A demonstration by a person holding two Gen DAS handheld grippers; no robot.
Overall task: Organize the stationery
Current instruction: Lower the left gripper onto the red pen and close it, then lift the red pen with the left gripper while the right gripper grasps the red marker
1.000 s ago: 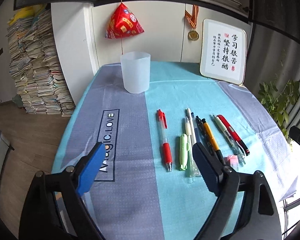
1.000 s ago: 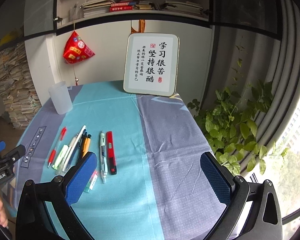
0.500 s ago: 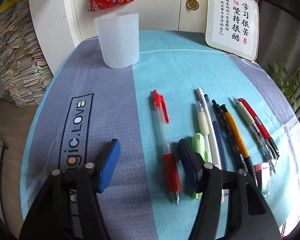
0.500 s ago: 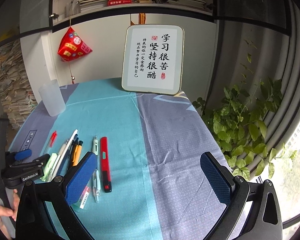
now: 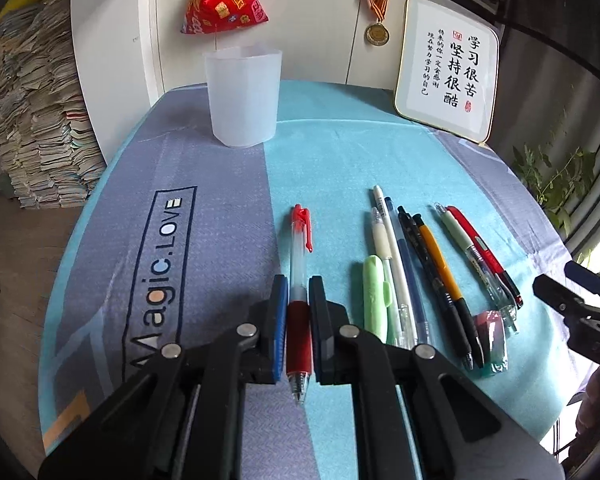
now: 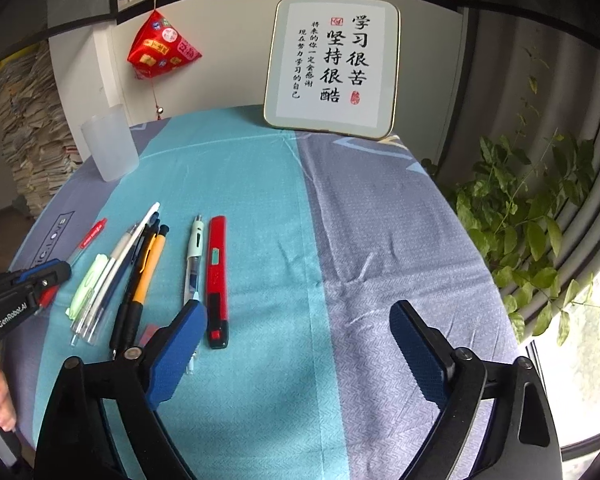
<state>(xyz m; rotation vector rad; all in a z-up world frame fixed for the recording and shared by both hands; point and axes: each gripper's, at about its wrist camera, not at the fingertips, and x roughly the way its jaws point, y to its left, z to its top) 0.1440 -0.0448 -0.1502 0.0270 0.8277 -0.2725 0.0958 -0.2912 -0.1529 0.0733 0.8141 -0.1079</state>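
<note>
My left gripper (image 5: 299, 312) is shut on the red pen (image 5: 300, 264) at its dark red grip, with the pen lying on the tablecloth. The red pen (image 6: 93, 233) also shows at the left of the right wrist view, beside the left gripper (image 6: 50, 280). A frosted white cup (image 5: 242, 96) stands upright at the far side of the table. Several more pens (image 5: 420, 264) lie in a row to the right of the red pen. My right gripper (image 6: 296, 344) is open and empty, above the table near the red utility knife (image 6: 217, 276).
A framed calligraphy board (image 6: 334, 66) leans at the table's back. A pink eraser (image 5: 491, 328) lies at the near end of the pens. A potted plant (image 6: 532, 208) stands right of the table, stacked books (image 5: 32, 128) left. The table edge (image 5: 60, 400) is near.
My left gripper moved down and forward onto the red pen and closed on its grip. My right gripper moved lower and nearer to the table, still open.
</note>
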